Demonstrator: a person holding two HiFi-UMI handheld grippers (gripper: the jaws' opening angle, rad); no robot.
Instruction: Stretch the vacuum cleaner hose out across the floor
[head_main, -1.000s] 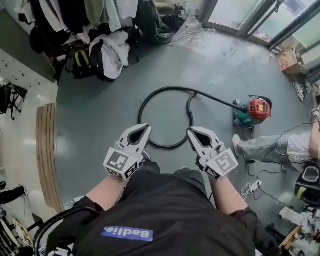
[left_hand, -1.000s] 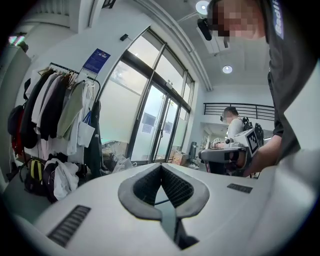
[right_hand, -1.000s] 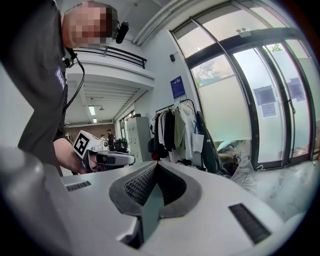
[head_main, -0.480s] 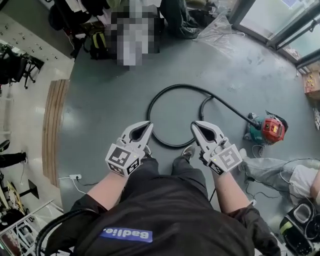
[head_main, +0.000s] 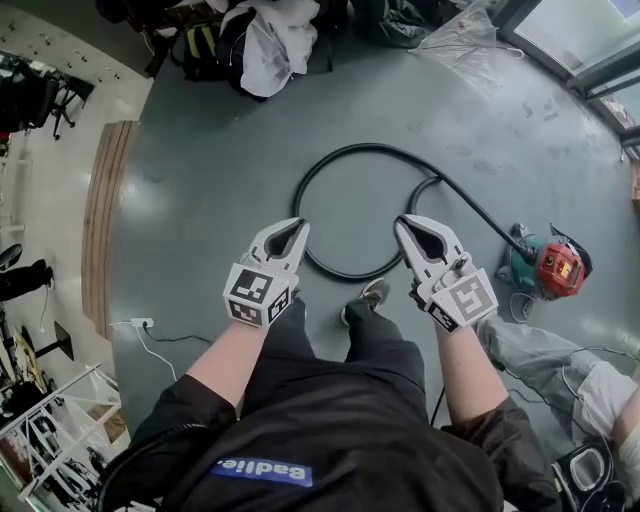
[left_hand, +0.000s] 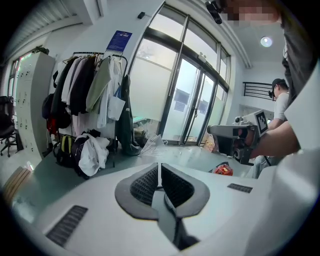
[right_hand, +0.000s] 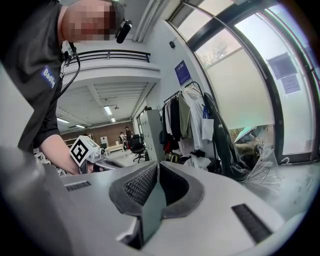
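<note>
Both white hand-held grippers are held out over the grey concrete floor, low in the middle of the head view. The left gripper has its jaws pressed together with nothing between them, and so does the right gripper. Neither touches the long black vacuum cleaner hose. The hose lies coiled in a round loop on the floor just above the gripper tips, at the centre of the frame. From the loop it runs down to the right to the red and teal vacuum cleaner body at the right edge. A heap of white and dark clothes sits at the top.
</note>
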